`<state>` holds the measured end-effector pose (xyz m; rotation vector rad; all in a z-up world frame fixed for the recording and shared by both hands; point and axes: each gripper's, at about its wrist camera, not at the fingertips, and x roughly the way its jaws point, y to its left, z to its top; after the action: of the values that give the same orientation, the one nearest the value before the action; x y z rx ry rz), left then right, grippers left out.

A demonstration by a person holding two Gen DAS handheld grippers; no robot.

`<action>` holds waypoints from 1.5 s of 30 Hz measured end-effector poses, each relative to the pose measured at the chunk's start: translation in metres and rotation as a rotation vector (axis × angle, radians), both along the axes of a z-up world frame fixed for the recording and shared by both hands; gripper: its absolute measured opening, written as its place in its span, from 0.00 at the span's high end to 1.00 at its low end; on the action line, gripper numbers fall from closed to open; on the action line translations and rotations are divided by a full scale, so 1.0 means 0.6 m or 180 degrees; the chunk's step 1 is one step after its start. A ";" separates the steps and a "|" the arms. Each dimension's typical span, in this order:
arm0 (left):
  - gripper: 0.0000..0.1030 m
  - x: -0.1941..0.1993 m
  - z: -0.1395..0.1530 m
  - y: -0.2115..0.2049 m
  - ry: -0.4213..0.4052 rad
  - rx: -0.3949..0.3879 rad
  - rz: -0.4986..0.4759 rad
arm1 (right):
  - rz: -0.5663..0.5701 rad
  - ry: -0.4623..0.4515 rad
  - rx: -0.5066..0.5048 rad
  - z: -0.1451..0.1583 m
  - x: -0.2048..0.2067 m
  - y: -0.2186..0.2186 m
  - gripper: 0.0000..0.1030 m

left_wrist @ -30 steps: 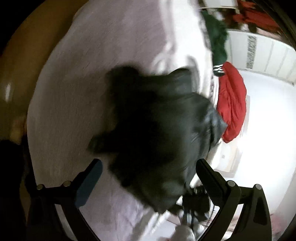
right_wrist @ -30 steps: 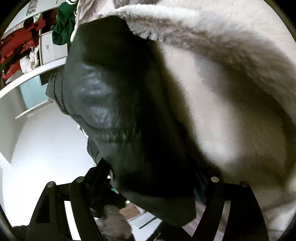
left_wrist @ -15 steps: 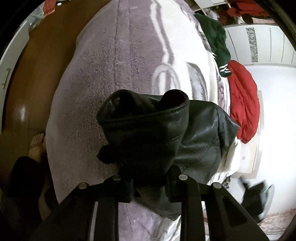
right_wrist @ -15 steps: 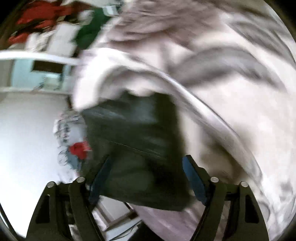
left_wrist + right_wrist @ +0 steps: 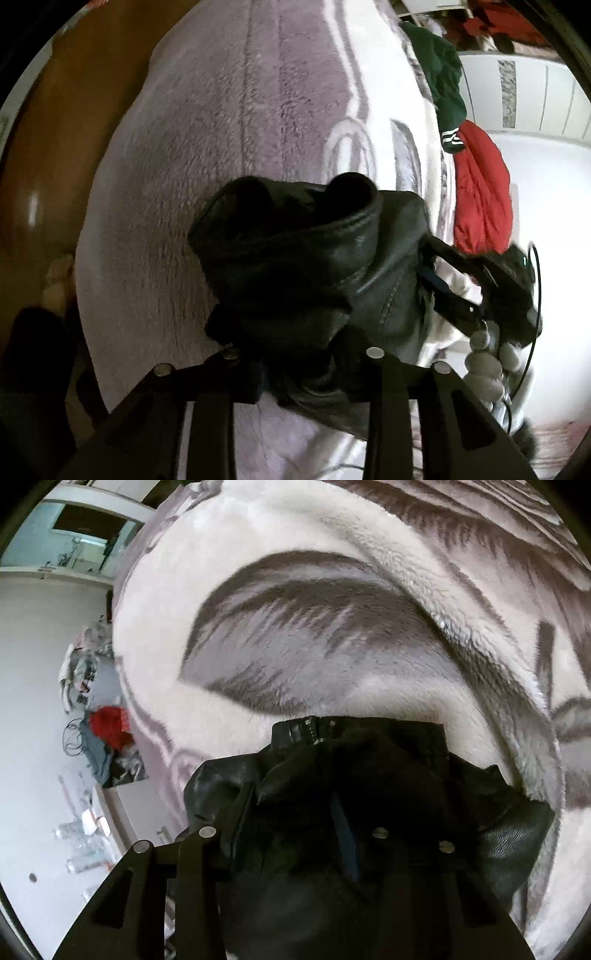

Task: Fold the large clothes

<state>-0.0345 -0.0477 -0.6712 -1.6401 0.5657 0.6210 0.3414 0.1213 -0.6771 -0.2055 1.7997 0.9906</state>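
Observation:
A black leather jacket (image 5: 314, 266) is bunched up over a fluffy grey-and-white blanket (image 5: 229, 122) on a bed. My left gripper (image 5: 303, 365) is shut on a fold of the jacket and holds it above the blanket. In the left wrist view my right gripper (image 5: 454, 291) shows at the jacket's right side. In the right wrist view my right gripper (image 5: 291, 812) is shut on the jacket (image 5: 369, 775), with its zipper edge (image 5: 310, 725) pointing at the blanket (image 5: 332, 646). The fingertips are hidden in the leather.
A green garment (image 5: 443, 74) and a red garment (image 5: 480, 192) lie at the bed's far right edge. Brown wooden floor (image 5: 55, 147) lies left of the bed. A white floor with scattered clothes and bottles (image 5: 99, 731) is left of the bed in the right wrist view.
Both grippers went from open around the jacket to shut on it. The right gripper swung round to face the blanket and now shows in the left wrist view.

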 end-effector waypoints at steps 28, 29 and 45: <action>0.29 0.027 -0.019 -0.102 -0.0462 -0.0428 -0.0122 | -0.3251 0.2408 0.1308 -0.198 -0.135 -0.414 0.32; 0.29 0.029 -0.023 -0.104 -0.0525 -0.0436 -0.0065 | -0.3264 0.2451 0.1303 -0.191 -0.132 -0.413 0.33; 0.28 0.060 -0.043 -0.048 -0.1747 -0.0340 0.0422 | -0.3319 0.2792 0.1320 -0.154 -0.144 -0.408 0.35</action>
<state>0.0017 -0.0764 -0.6967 -1.8618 0.0898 0.2146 0.2551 -0.1235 -0.7695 1.4774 1.9515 0.6455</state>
